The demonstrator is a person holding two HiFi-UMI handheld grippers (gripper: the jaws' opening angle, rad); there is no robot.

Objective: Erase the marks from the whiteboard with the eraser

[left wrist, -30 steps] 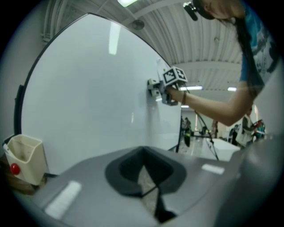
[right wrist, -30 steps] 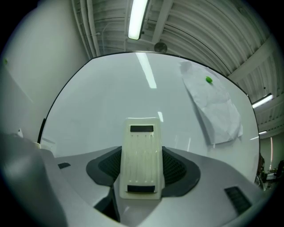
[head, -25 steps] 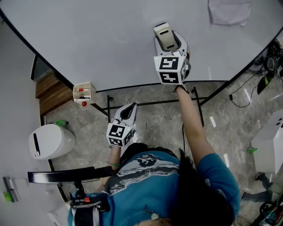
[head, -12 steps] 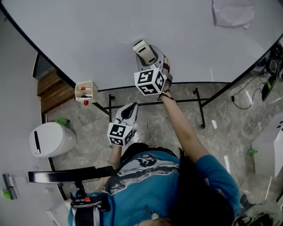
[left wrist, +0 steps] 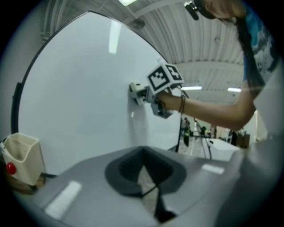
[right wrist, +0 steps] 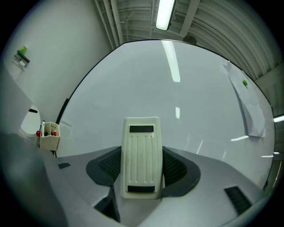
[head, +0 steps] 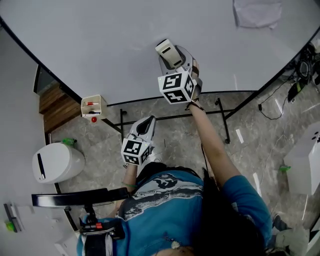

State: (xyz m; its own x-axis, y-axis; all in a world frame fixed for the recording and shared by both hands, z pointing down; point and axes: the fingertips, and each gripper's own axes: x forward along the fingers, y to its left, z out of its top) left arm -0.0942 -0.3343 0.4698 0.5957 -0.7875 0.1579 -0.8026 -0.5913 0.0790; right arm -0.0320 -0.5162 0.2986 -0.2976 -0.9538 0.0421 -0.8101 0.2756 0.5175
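Note:
The whiteboard (head: 100, 40) fills the top of the head view and looks blank, with no marks that I can see. My right gripper (head: 172, 56) is shut on a cream ribbed eraser (head: 168, 52) and holds it flat against the board near its lower edge. In the right gripper view the eraser (right wrist: 141, 156) stands between the jaws with bare board (right wrist: 155, 84) behind it. My left gripper (head: 144, 129) hangs low over the floor, off the board, shut with nothing in it. From the left gripper view, the right gripper (left wrist: 148, 91) presses the eraser (left wrist: 135, 90) on the board.
A small cream marker holder (head: 93, 105) with red-capped pens hangs at the board's lower left edge (right wrist: 48, 135). A sheet of paper (head: 257, 13) is stuck at the board's upper right. The board's black stand legs (head: 222, 117) and loose cables (head: 272, 112) cross the stone floor. A white bin (head: 56, 161) stands at left.
My right gripper with the eraser swept left along the board, then came back slightly right and up. The left gripper has stayed where it was.

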